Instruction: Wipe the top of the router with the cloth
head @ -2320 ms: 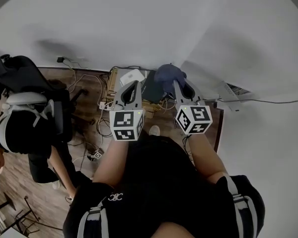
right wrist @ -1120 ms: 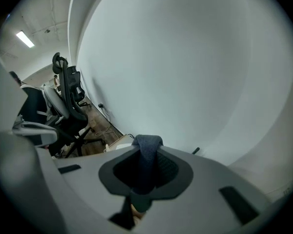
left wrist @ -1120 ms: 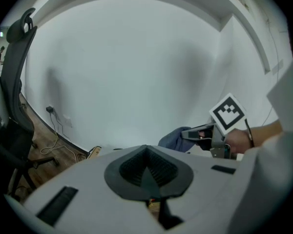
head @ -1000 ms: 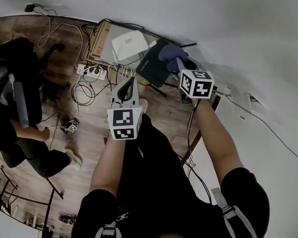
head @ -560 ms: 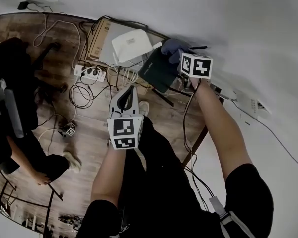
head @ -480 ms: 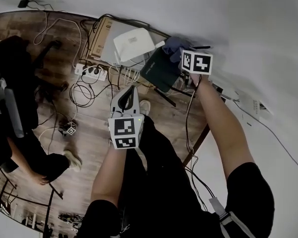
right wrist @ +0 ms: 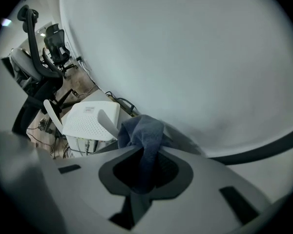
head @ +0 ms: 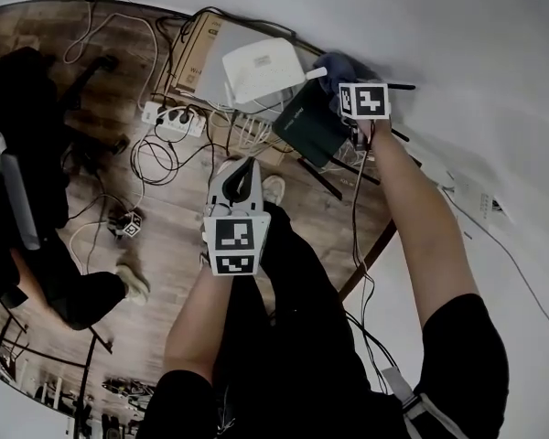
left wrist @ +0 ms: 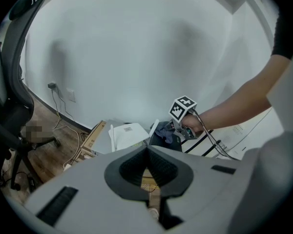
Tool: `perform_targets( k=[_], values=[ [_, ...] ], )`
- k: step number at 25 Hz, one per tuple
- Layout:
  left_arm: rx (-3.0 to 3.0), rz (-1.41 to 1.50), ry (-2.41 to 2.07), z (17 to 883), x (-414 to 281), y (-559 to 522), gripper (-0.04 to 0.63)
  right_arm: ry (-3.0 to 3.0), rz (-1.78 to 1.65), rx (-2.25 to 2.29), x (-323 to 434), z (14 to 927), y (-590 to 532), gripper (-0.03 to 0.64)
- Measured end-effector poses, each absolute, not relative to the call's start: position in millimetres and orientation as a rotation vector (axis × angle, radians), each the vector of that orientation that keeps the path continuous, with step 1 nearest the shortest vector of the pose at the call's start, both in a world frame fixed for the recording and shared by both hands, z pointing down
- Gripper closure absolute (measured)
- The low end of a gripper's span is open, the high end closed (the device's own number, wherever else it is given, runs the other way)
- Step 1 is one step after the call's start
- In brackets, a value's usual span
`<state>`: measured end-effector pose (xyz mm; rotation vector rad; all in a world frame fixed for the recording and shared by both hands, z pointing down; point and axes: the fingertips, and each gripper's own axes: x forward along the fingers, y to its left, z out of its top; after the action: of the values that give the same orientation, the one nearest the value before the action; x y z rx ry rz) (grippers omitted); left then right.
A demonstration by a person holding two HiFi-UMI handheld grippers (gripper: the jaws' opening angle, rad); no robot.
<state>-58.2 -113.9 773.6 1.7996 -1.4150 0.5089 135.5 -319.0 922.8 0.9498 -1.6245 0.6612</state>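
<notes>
A white router with stubby antennas lies on the floor by the wall, and a dark flat router lies beside it. My right gripper is shut on a blue cloth, holding it at the dark router's far end, close to the white router. In the right gripper view the cloth hangs bunched from the shut jaws of my right gripper, with the white router just left of it. My left gripper hangs back over the floor, shut and empty; its own view shows it shut.
A power strip and tangled cables lie on the wooden floor left of the routers. A cardboard box sits under the white router. An office chair stands at the left. The white wall runs right behind the routers.
My right gripper has carried the cloth forward and down to the routers by the wall. The left gripper has stayed back, shut.
</notes>
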Motion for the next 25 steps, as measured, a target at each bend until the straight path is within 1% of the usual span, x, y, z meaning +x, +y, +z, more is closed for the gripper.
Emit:
perform_targets(
  k=[8,19,25],
  values=[
    [1.791,0.535,-1.402,785,-71,-105,0.6,-1.648,0.637,0.904,128,938,-308,0.59],
    [1.795,0.534,-1.408,787,-81,-104,0.6,-1.663,0.897,0.769,105,938,-255,0.589],
    [1.8,0.533,-1.405,788,-83,-104,0.6,-1.665,0.959,0.62,88,936,-219,0.589]
  ],
)
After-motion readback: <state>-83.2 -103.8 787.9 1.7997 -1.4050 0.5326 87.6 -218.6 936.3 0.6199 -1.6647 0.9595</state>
